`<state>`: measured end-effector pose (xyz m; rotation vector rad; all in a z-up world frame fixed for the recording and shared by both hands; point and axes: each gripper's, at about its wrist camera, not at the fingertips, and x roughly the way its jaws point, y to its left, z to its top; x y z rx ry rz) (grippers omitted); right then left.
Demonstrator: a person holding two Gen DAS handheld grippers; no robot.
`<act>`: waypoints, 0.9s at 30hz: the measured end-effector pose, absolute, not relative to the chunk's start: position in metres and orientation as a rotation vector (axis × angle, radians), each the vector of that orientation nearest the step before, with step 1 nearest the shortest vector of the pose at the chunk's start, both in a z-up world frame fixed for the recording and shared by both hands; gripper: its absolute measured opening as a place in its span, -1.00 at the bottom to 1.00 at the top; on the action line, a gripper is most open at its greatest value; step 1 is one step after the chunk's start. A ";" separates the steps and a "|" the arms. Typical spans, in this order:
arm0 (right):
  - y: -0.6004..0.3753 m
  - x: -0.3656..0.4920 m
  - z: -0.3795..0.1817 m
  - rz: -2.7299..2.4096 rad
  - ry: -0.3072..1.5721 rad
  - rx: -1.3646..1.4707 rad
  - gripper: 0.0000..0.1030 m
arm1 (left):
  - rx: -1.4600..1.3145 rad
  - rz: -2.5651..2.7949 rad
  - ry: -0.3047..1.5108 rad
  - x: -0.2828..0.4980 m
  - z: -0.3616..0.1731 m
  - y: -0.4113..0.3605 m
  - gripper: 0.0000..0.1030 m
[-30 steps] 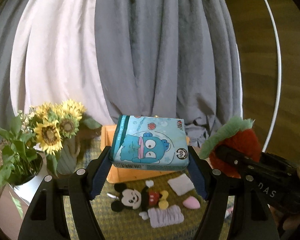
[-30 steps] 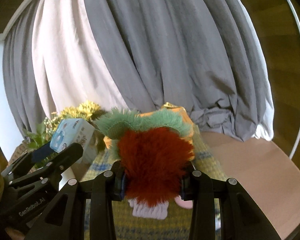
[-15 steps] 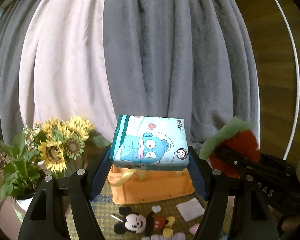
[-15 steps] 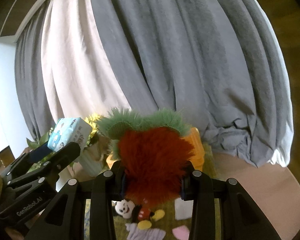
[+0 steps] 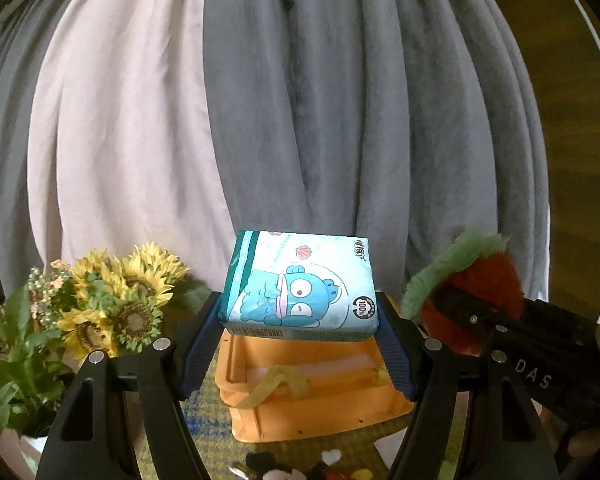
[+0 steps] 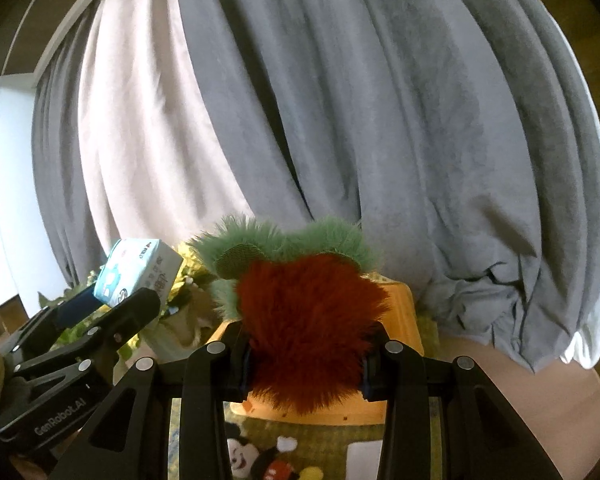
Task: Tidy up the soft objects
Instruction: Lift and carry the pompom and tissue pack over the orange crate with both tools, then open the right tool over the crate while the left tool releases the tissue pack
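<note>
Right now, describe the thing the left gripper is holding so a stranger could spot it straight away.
Find the grey and cream curtains, then look down to the orange bin in front of them. Just above it, the left gripper clamps a tissue pack: smooth, boxy, pale blue with a cartoon fish, unlike the furry red and green plush beside it.

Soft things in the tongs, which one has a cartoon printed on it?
The blue tissue pack in the left tongs; the right tongs hold a furry red-and-green plush with no print.
</note>
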<state>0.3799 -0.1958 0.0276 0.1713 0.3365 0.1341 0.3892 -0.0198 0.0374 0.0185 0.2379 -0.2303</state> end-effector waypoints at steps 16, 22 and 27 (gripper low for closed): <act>-0.204 0.485 -0.010 0.122 0.472 0.155 -0.25 | 0.043 -0.191 0.350 0.485 0.001 -0.029 0.39; -0.207 0.519 -0.028 0.130 0.543 0.151 -0.24 | 0.064 -0.183 0.415 0.515 -0.021 -0.034 0.39; -0.207 0.538 -0.047 0.130 0.605 0.134 -0.22 | 0.081 -0.184 0.473 0.537 -0.041 -0.039 0.40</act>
